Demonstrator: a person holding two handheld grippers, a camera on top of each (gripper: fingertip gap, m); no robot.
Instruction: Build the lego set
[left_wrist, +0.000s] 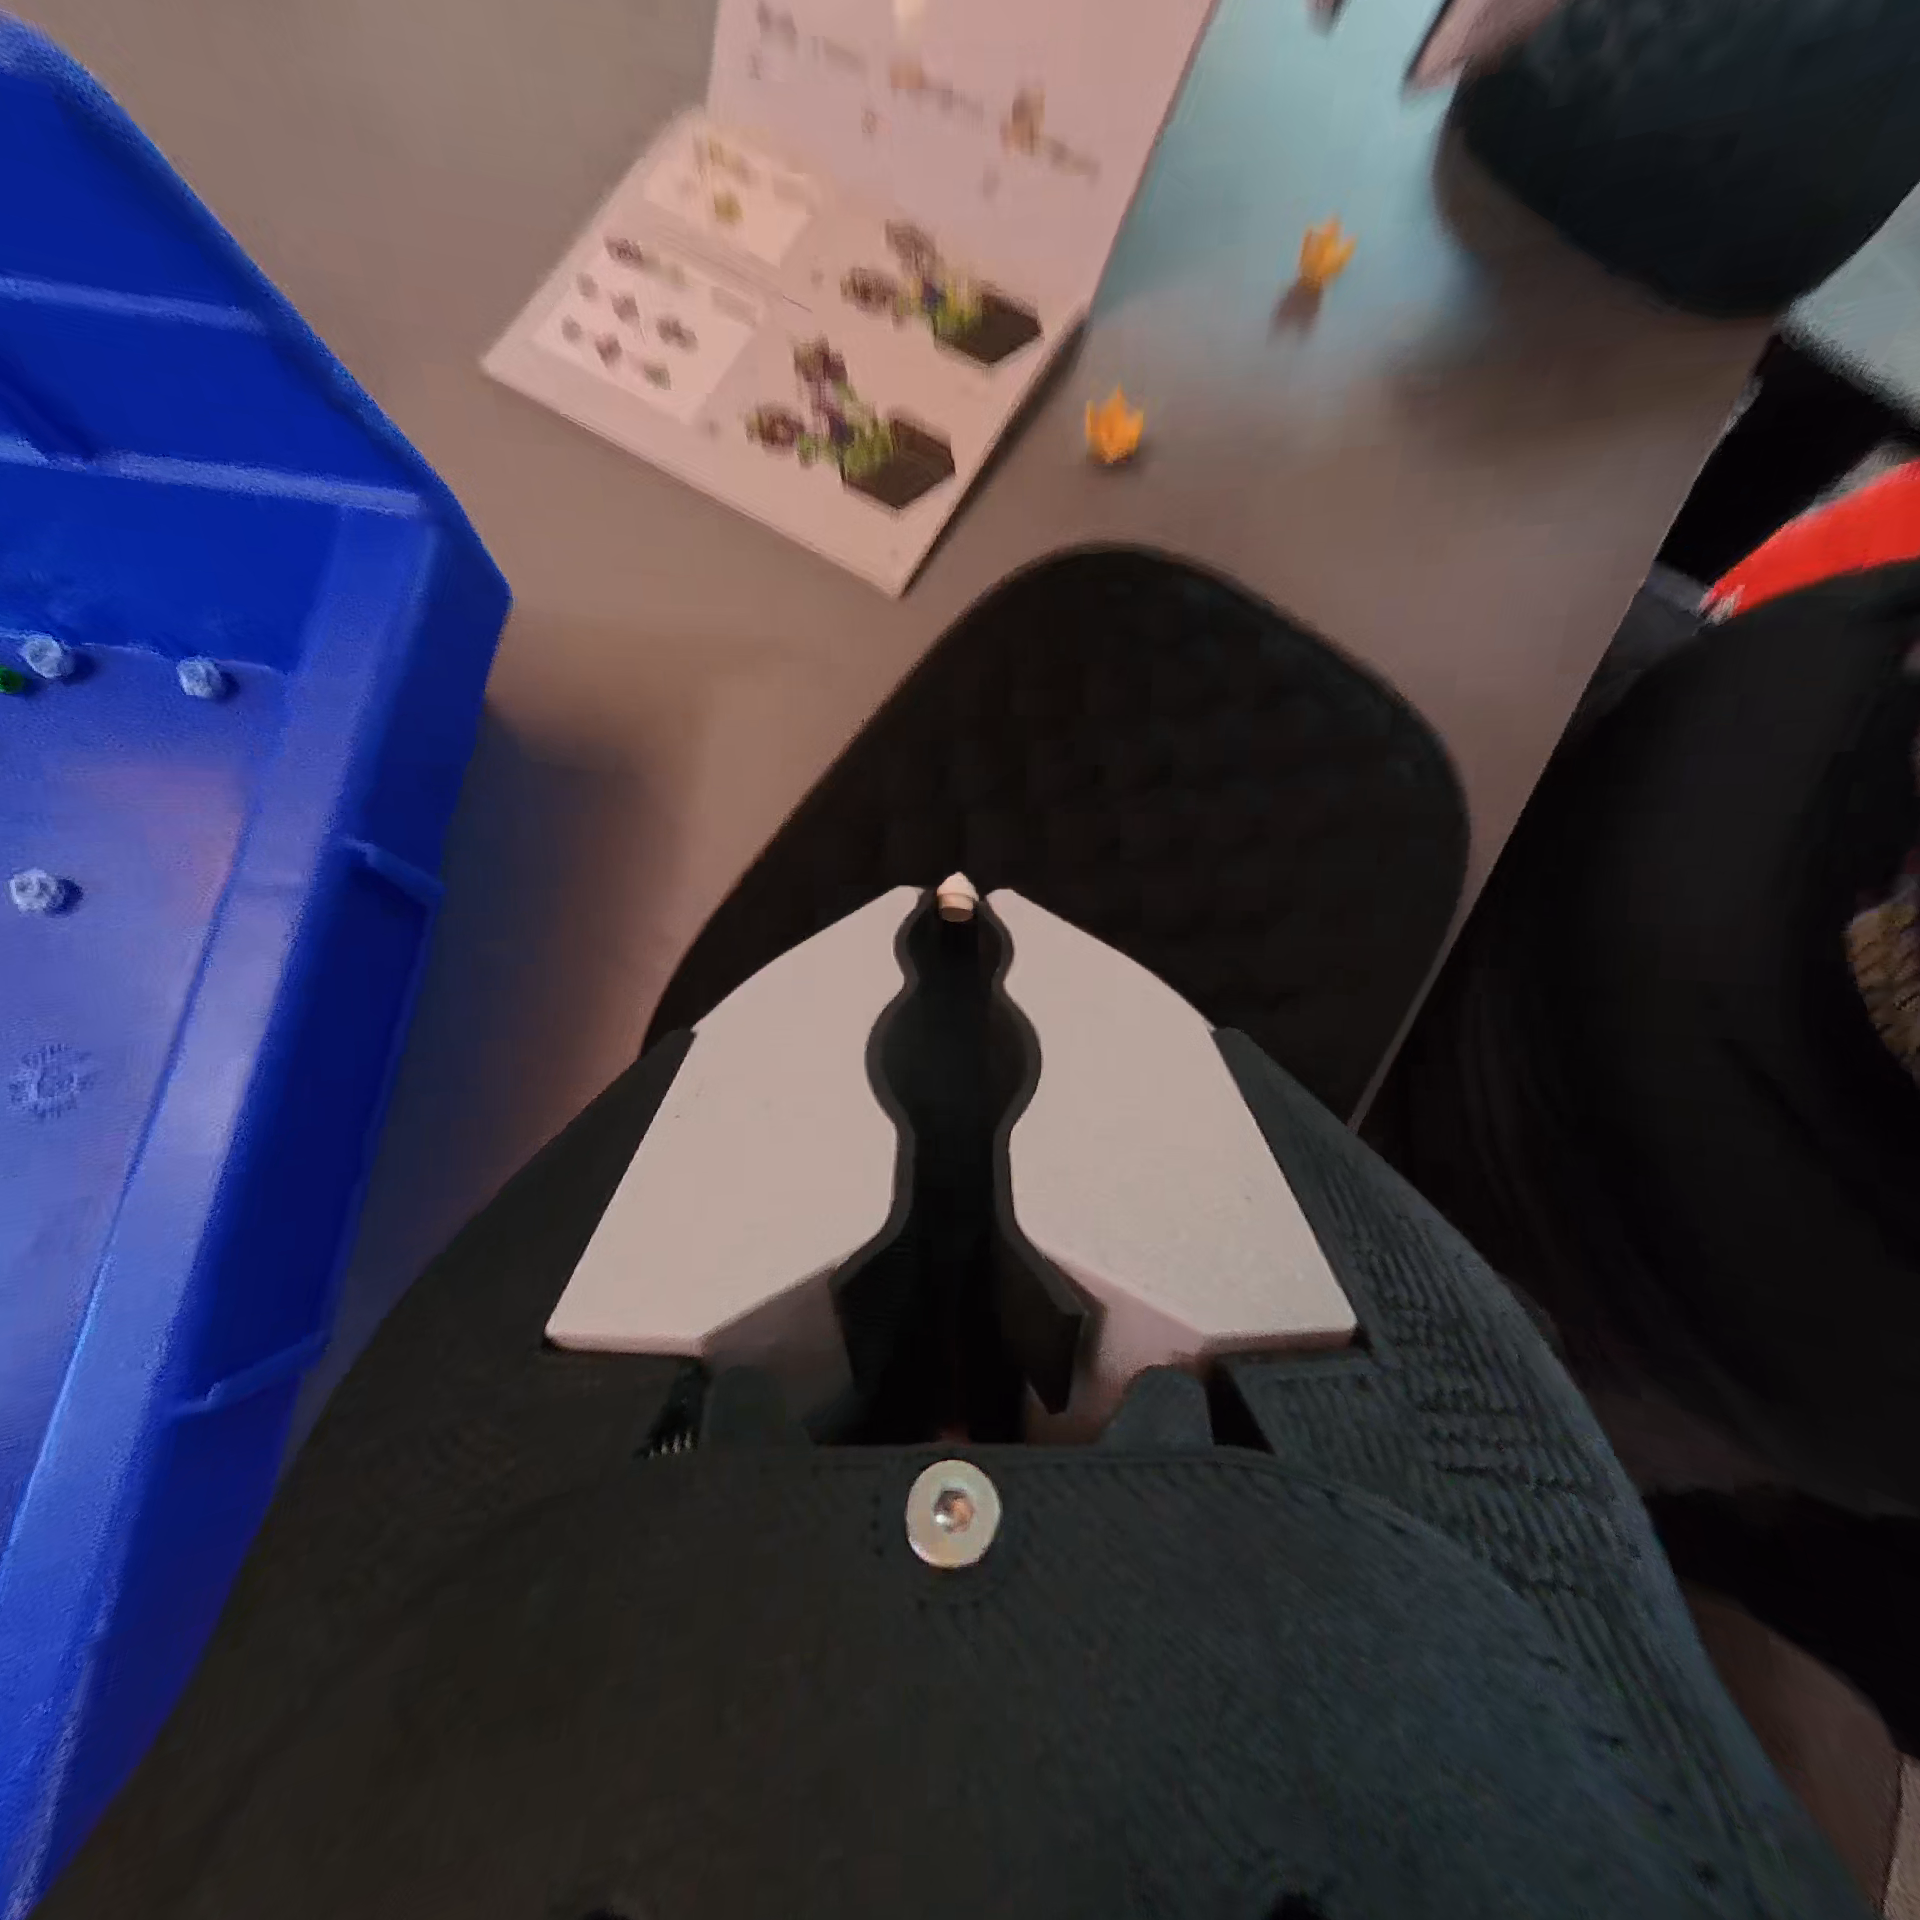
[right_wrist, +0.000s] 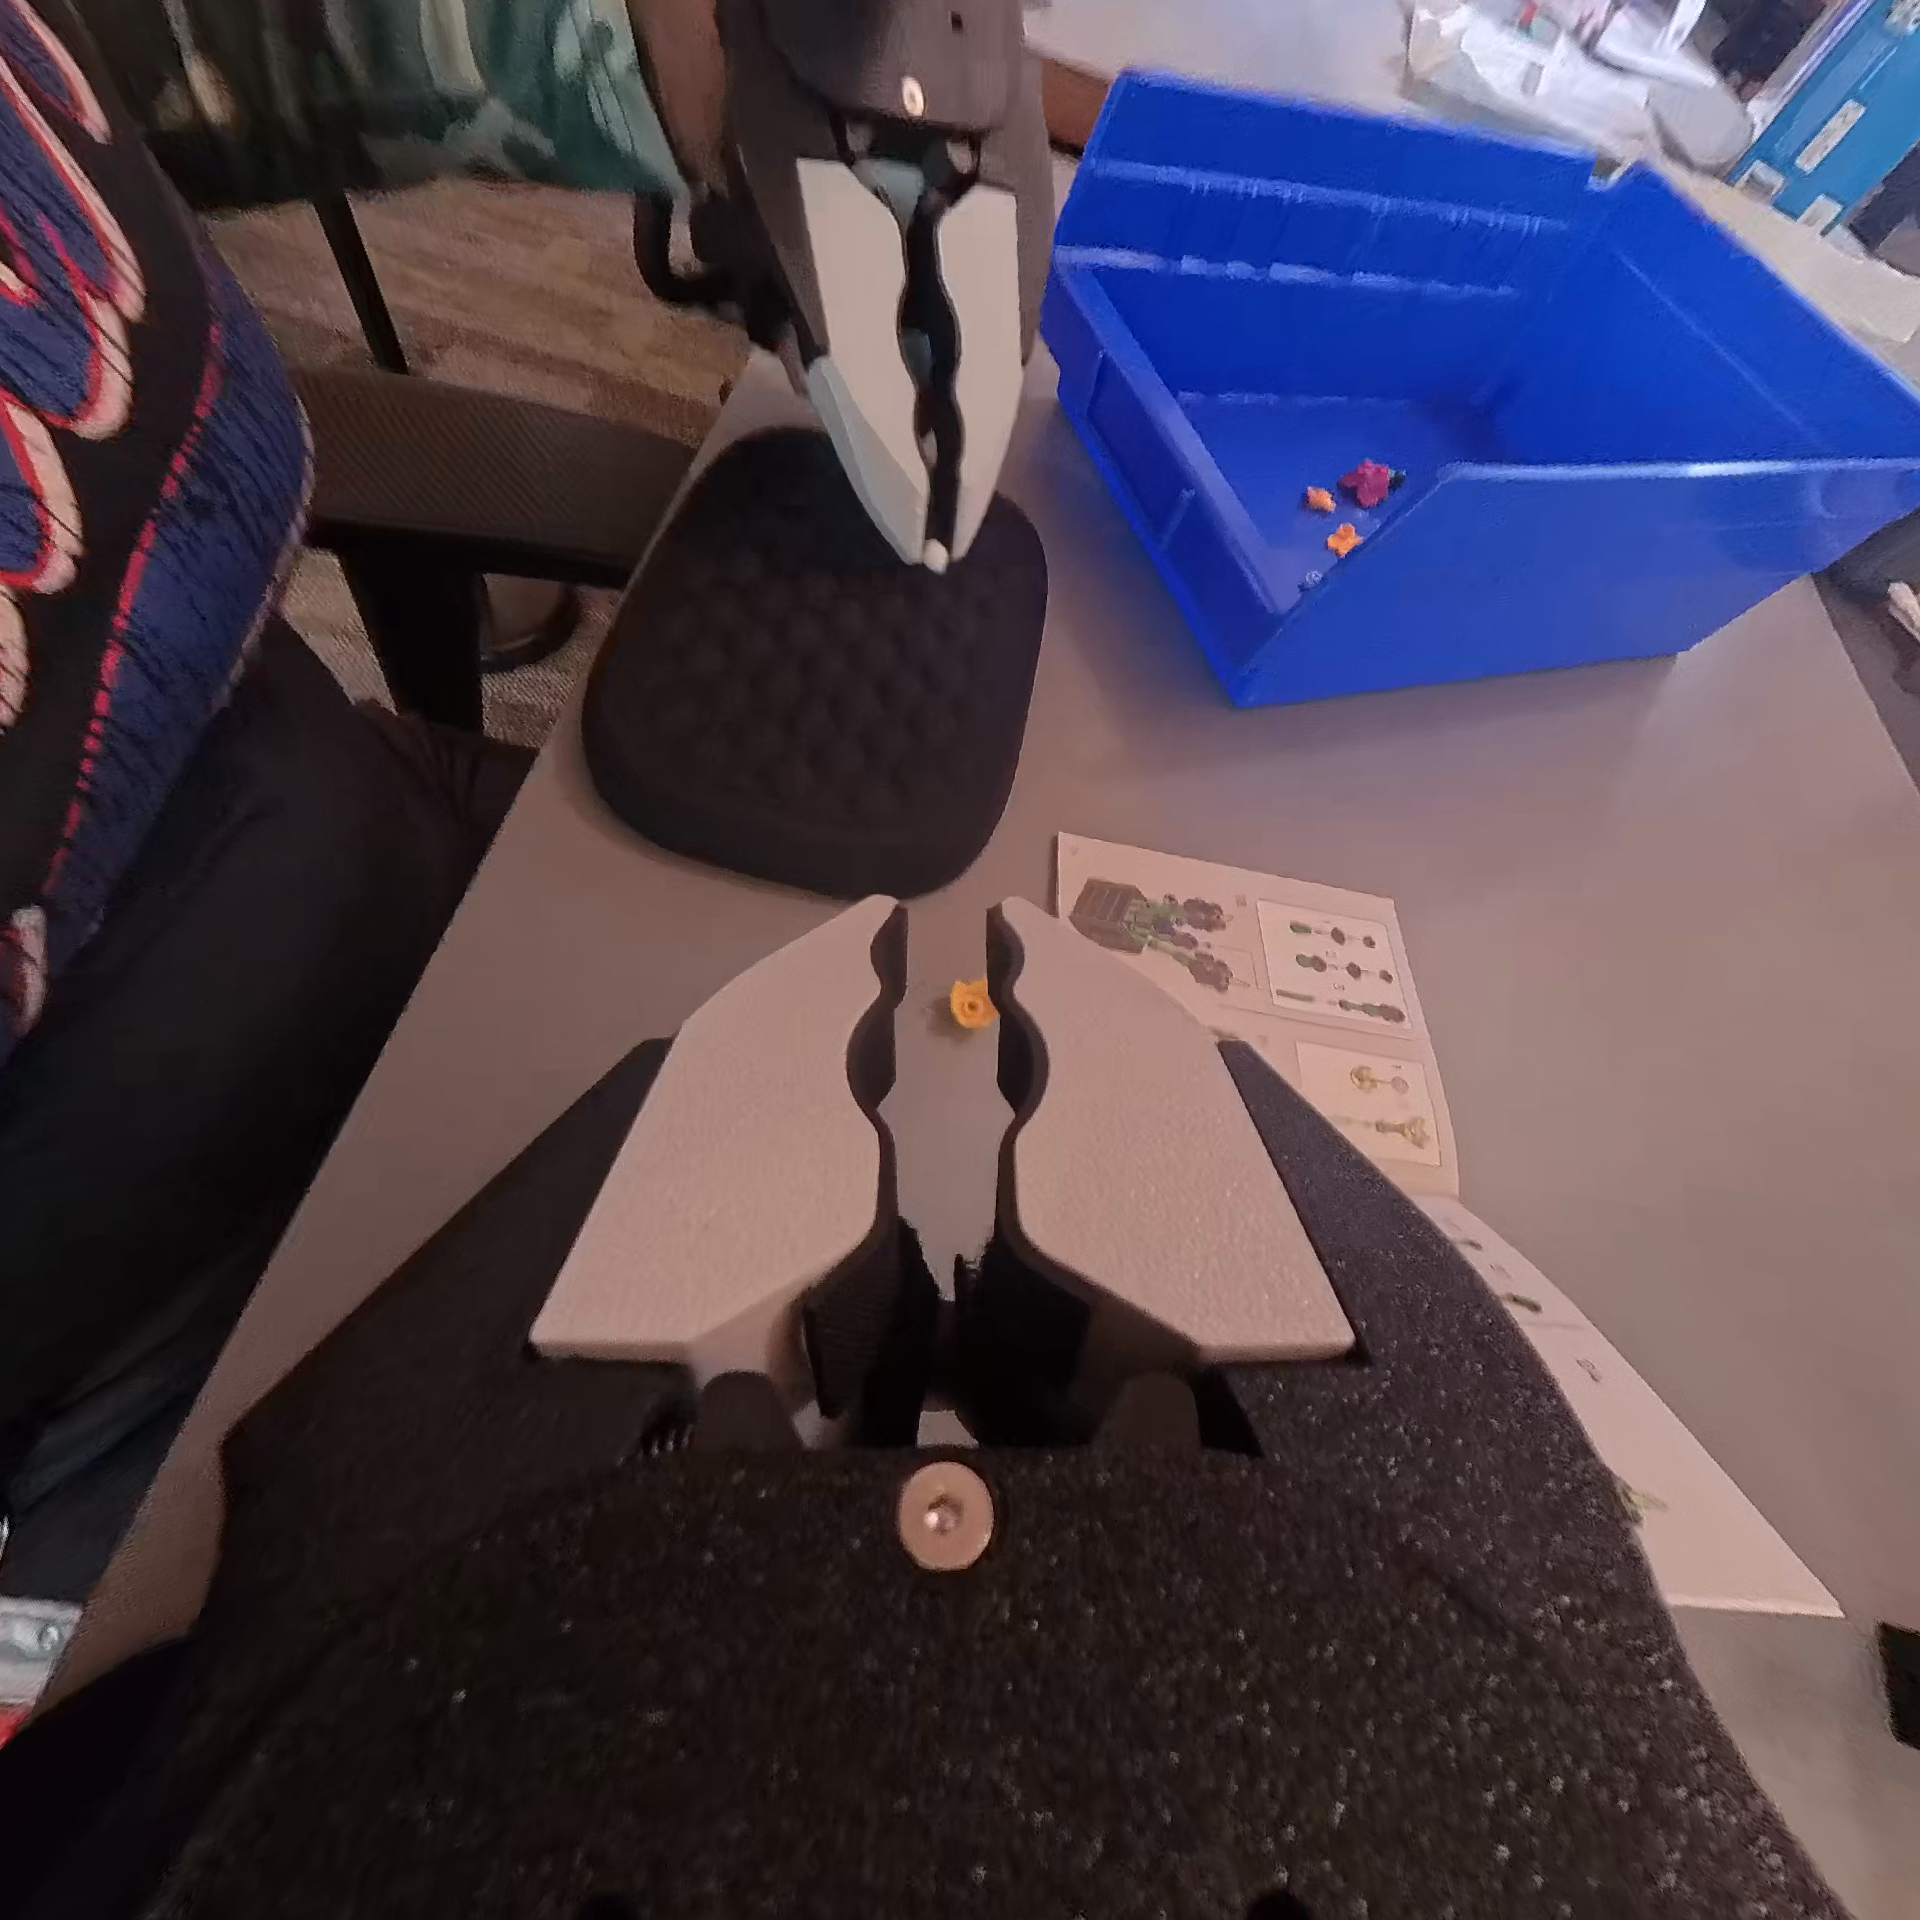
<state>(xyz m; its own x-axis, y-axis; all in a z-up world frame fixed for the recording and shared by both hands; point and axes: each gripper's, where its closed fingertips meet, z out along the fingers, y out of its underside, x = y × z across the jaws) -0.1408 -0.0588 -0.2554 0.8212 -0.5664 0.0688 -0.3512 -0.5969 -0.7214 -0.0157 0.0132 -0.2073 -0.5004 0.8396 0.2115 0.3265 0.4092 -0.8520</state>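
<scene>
My left gripper (left_wrist: 954, 902) is clamped at its very tips on a tiny white cone-shaped piece (left_wrist: 954, 896), held over the black textured pad (left_wrist: 1195, 769) at the near edge of the grey table (left_wrist: 582, 582). From the right wrist view the same piece shows as a white nub (right_wrist: 936, 556) poking out below the closed tips, just above the pad (right_wrist: 821, 717).

My right gripper (right_wrist: 943, 914) has its jaws apart, with nothing between them, and hangs over a small yellow flower piece (right_wrist: 970, 1006) lying on the table just beside the instruction booklet (right_wrist: 1247, 977). The piece sits in the gap between my fingers, nearer the right one; I cannot tell whether it touches that one.

I judge this to be an early sub-assembly step: joining the white cone to a flower element. A second orange-yellow flower (left_wrist: 1325, 251) lies farther off, and more small pieces wait in the blue bin (right_wrist: 1475, 416), including purple and orange ones (right_wrist: 1351, 499).

Next I should lower the right gripper, centre the yellow flower between the fingers, close gently and bring it to the white piece. The parts are tiny, so a skewed pinch could flick either away.
</scene>
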